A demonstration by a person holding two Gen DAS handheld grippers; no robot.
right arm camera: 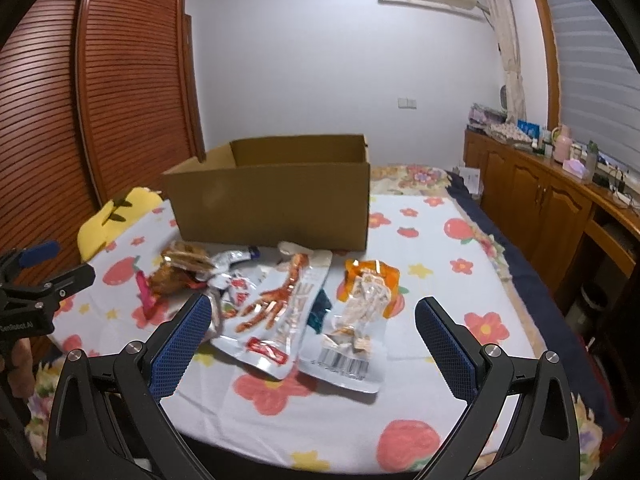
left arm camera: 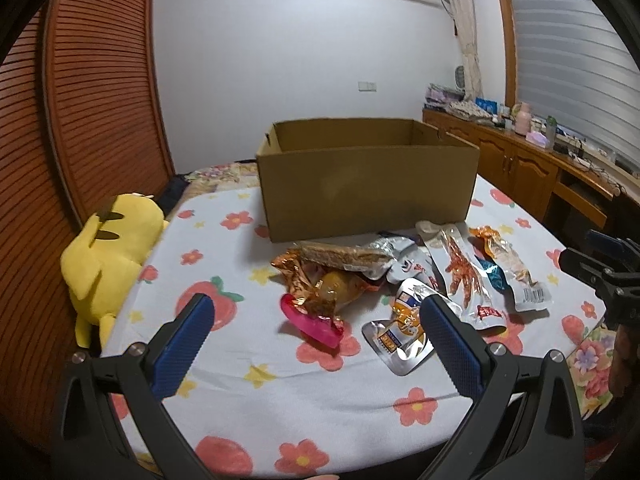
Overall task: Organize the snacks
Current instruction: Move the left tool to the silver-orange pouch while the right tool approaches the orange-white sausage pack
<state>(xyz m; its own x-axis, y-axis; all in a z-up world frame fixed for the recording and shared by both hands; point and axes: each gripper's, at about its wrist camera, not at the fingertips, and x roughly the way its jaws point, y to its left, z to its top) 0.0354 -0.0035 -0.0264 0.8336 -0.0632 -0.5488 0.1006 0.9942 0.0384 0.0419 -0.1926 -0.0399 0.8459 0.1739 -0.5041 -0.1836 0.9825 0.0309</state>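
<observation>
Both the left gripper [left arm camera: 314, 312] and right gripper [right arm camera: 314, 314] hover with fingers spread, empty, over snack packets [right arm camera: 280, 312] heaped on the bed [right arm camera: 440, 280] at the cardboard box's [right arm camera: 272, 204] 6 o'clock. Best to pinch one flat packet by its free edge, then lift it clear over the box rim.

Cardboard box [left arm camera: 368, 184] top open; snack pile [left arm camera: 400, 280] crowds its front.
</observation>
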